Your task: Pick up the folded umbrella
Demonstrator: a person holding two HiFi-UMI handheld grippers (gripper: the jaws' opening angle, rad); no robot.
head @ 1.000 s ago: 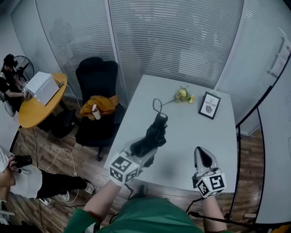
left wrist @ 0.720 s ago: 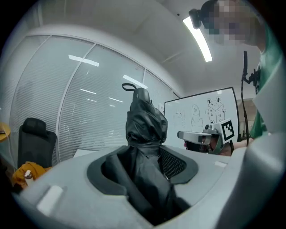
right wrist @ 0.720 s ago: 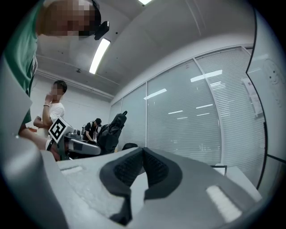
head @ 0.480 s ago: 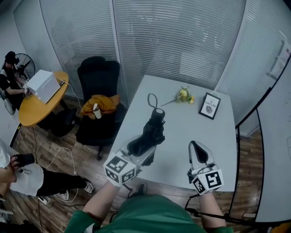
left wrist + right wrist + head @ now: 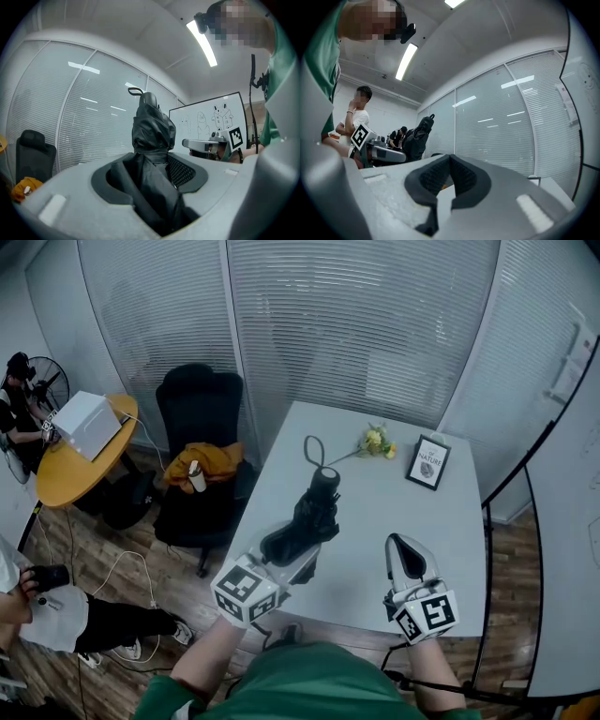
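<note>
The folded black umbrella [image 5: 302, 526] hangs above the white table [image 5: 394, 512], clamped between the jaws of my left gripper [image 5: 292, 547]. Its handle [image 5: 325, 482] and strap loop [image 5: 312, 451] point away from me. In the left gripper view the umbrella [image 5: 152, 140] fills the gap of the left gripper [image 5: 150, 171], pads pressed on its fabric. My right gripper [image 5: 401, 547] hovers to the right over the table's near edge, shut with nothing in it; its pads meet at the tip [image 5: 450, 159]. From there the umbrella [image 5: 416, 137] shows at the left.
Yellow flowers [image 5: 378, 439] and a small framed picture [image 5: 427, 462] lie at the table's far end. A black chair [image 5: 199, 413] with an orange cloth [image 5: 208, 457] stands left of the table. Farther left is a round yellow table [image 5: 56, 470] with a white box [image 5: 84, 423], and seated people.
Both grippers have risen a little, the left one carrying the umbrella up with it. Over the last half second they have stayed nearly still.
</note>
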